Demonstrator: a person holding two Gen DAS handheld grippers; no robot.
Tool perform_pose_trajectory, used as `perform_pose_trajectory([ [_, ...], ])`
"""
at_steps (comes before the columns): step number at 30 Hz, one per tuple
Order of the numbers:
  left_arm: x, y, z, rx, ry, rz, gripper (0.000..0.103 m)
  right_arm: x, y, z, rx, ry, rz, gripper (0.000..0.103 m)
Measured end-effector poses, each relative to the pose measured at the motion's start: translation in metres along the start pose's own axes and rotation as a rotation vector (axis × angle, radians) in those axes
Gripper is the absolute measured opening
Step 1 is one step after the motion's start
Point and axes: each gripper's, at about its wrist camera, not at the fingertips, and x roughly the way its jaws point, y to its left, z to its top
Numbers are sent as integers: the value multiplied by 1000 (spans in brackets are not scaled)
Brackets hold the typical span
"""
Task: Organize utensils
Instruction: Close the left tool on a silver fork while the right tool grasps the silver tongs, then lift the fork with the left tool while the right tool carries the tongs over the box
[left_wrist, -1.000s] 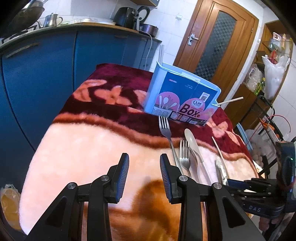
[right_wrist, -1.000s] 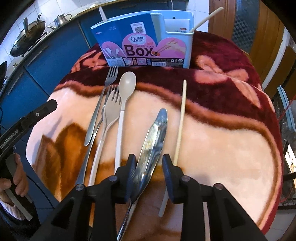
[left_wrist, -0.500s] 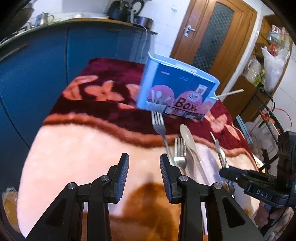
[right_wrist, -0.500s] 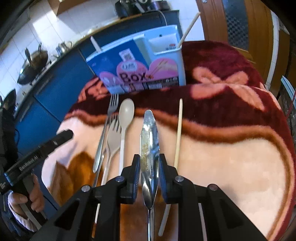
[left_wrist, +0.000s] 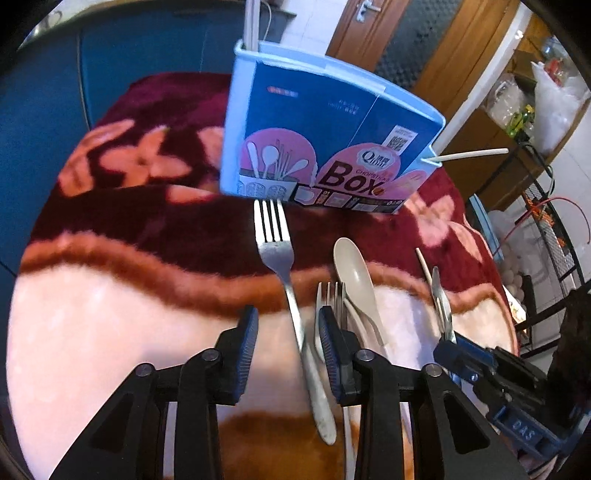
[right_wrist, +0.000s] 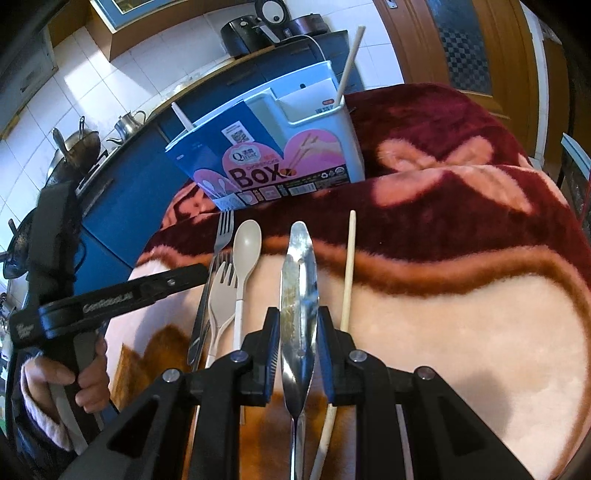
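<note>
My right gripper (right_wrist: 298, 325) is shut on metal tongs (right_wrist: 299, 280) and holds them lifted above the blanket, tips pointing toward the blue utensil box (right_wrist: 277, 155). My left gripper (left_wrist: 284, 328) is open, low over the handle of a metal fork (left_wrist: 280, 266) that lies between its fingers. A beige spoon (left_wrist: 354, 277), a second metal fork (left_wrist: 328, 299) and a beige plastic fork (right_wrist: 221, 295) lie beside it. A loose chopstick (right_wrist: 349, 266) lies right of the tongs. The box (left_wrist: 325, 140) stands upright with one chopstick (right_wrist: 349, 59) in it.
A plush red, pink and cream blanket (right_wrist: 461, 314) covers the table. Blue kitchen cabinets (left_wrist: 110, 55) stand behind the box. A wooden door (right_wrist: 461, 40) and a wire rack (left_wrist: 546, 240) are on the right side.
My right gripper closed on the tongs and lifted them off the blanket. My left gripper moved forward and right, so the metal fork's handle now lies between its fingers.
</note>
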Motion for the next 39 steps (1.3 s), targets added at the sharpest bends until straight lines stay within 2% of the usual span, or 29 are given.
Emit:
perform_pose_trajectory([
  [5, 11, 1, 11, -23, 49, -13, 23, 1, -3, -1, 4, 2, 19, 22],
  [9, 12, 9, 18, -48, 61, -9, 11, 2, -5, -1, 10, 5, 29, 22],
  [13, 13, 17, 21, -87, 80, -43, 11, 3, -6, -1, 14, 5, 35, 22],
  [19, 17, 10, 27, -66, 122, -17, 11, 0, -3, -1, 13, -12, 42, 22],
  [23, 19, 3, 23, -29, 116, 9, 9, -5, -2, 0, 16, -41, 42, 22],
  [26, 15, 3, 16, -27, 82, 1, 6, -11, -1, -1, 18, -64, 50, 22],
  [32, 0, 10, 0, -60, 1, -65, 3, -20, 1, 0, 5, -109, 63, 22],
  [39, -38, 8, -17, -26, -191, -98, 3, -29, 8, 2, -12, -175, 85, 22],
])
